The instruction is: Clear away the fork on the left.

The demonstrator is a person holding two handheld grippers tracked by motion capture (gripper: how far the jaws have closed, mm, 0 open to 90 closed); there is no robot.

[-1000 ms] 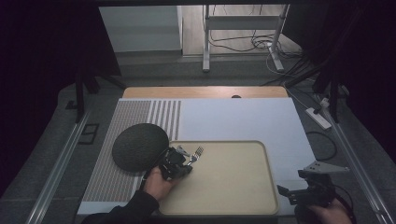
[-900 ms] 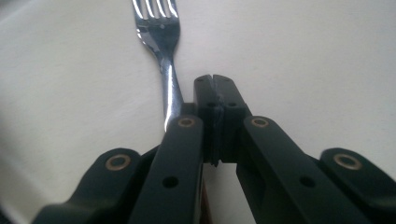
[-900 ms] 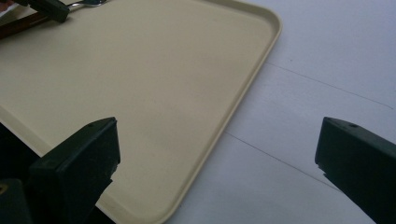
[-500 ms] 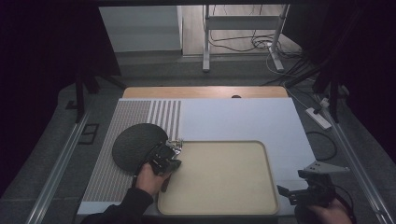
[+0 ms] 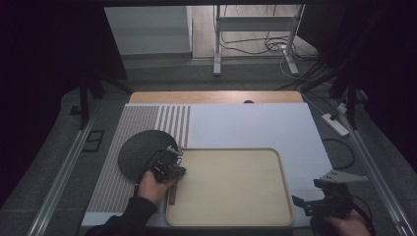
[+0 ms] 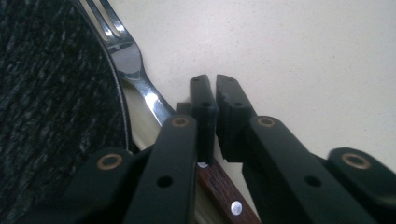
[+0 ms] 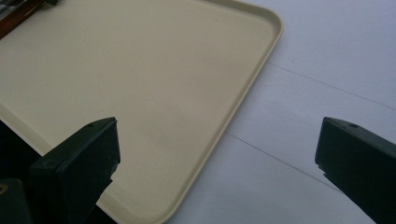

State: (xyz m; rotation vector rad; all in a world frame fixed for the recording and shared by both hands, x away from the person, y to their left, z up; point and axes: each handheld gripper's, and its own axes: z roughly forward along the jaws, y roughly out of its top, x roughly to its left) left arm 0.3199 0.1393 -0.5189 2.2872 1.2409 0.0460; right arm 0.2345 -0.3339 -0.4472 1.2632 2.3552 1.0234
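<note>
Fork lies along tray's left edge, tines beside dark plate, wood handle toward person. Left gripper fingers clenched on its neck. Right gripper released, idle off tray's rt corner. Keep grip low & level, probably lower flat before letting go.

Tray floor lay bare almost everywhere, open to a pass from its right, far and near edges. Along its left edge, crowded: fork wedged between the tray rim and the dark round plate, with the left gripper nearly closed over the fork's neck, its hand blocking the tray's near-left corner. Right gripper stood wide open off the tray's near-right corner, above bare white mat. Far half of the mat lay free.
</note>
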